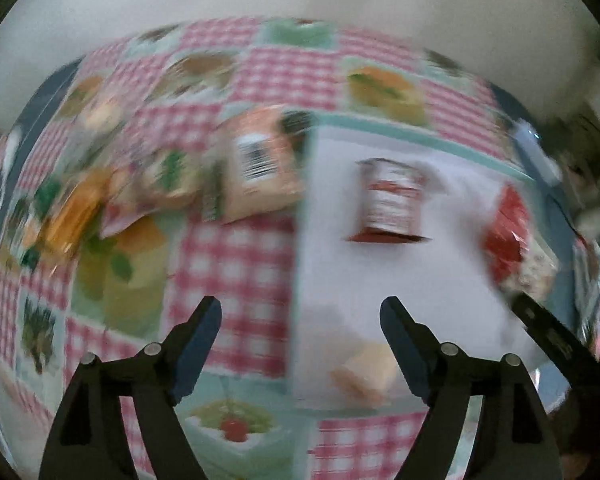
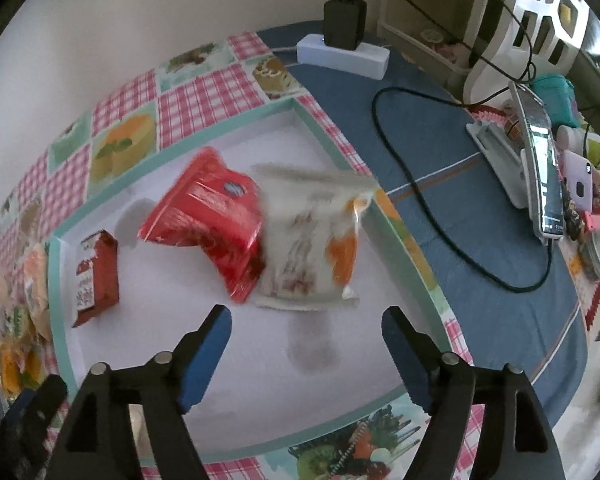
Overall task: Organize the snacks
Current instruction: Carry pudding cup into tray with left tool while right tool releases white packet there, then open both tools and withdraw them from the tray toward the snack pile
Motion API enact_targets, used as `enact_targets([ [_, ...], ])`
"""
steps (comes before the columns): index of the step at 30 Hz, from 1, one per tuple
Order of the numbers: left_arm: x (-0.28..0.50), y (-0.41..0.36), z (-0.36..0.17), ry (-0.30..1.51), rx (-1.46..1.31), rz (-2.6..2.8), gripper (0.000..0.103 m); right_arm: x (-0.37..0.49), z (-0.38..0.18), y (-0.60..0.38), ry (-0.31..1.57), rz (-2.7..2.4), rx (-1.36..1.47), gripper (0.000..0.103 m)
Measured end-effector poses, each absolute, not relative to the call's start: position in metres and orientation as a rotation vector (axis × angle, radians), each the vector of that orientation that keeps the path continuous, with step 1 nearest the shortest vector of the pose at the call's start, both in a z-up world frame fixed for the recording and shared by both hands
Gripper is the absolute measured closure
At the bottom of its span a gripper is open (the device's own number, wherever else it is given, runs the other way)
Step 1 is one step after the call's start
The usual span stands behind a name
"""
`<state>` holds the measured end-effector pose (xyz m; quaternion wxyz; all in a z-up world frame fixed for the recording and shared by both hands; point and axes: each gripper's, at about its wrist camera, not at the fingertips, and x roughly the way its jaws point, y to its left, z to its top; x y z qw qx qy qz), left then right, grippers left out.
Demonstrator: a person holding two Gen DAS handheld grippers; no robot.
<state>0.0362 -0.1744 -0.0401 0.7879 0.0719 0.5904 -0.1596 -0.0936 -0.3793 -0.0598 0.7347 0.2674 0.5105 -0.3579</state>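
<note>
A white tray with a teal rim (image 2: 216, 130) lies on the checked tablecloth. In it are a small red-and-white packet (image 2: 94, 278), a red snack bag (image 2: 208, 216) and a clear bag with orange print (image 2: 312, 244). My right gripper (image 2: 306, 344) is open and empty above the tray's near part. In the blurred left wrist view, my left gripper (image 1: 300, 340) is open and empty over the tray's left rim (image 1: 300, 240). The small packet (image 1: 390, 200) and the red bag (image 1: 506, 236) show there, with a pale packet (image 1: 364, 376) near the right finger. A pile of loose snack bags (image 1: 256, 168) lies left of the tray.
A white power strip (image 2: 344, 56) with a black charger and cables lies on the blue cloth right of the tray. A phone on a stand (image 2: 540, 160) and small clutter sit at the far right. A wall runs behind the table.
</note>
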Motion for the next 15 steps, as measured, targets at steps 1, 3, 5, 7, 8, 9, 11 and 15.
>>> enact_targets([
  [1,0.041,-0.167,-0.042,1.282,0.135,-0.307,0.020,-0.091,-0.061,-0.379,1.130,-0.787,0.583,0.016],
  [3,0.050,-0.149,-0.043,1.290,0.084,-0.228,0.020,-0.087,-0.063,-0.375,1.135,-0.776,0.571,0.009],
  [5,0.058,-0.131,-0.042,1.284,0.033,-0.163,0.019,-0.082,-0.061,-0.369,1.128,-0.746,0.561,0.002],
  [7,0.064,-0.118,-0.040,1.276,0.002,-0.119,0.007,-0.076,-0.058,-0.361,1.118,-0.722,0.540,0.000],
  [8,0.068,-0.108,-0.038,1.266,-0.015,-0.088,0.001,-0.073,-0.055,-0.356,1.113,-0.710,0.525,0.000],
  [9,0.071,-0.103,-0.037,1.258,-0.024,-0.070,0.001,-0.070,-0.053,-0.350,1.108,-0.698,0.507,0.000],
  [11,0.077,-0.088,-0.033,1.241,-0.041,-0.027,0.001,-0.065,-0.048,-0.341,1.097,-0.681,0.483,0.000],
  [15,0.091,-0.062,-0.029,1.217,-0.056,0.043,0.001,-0.054,-0.036,-0.316,1.059,-0.618,0.437,0.000],
])
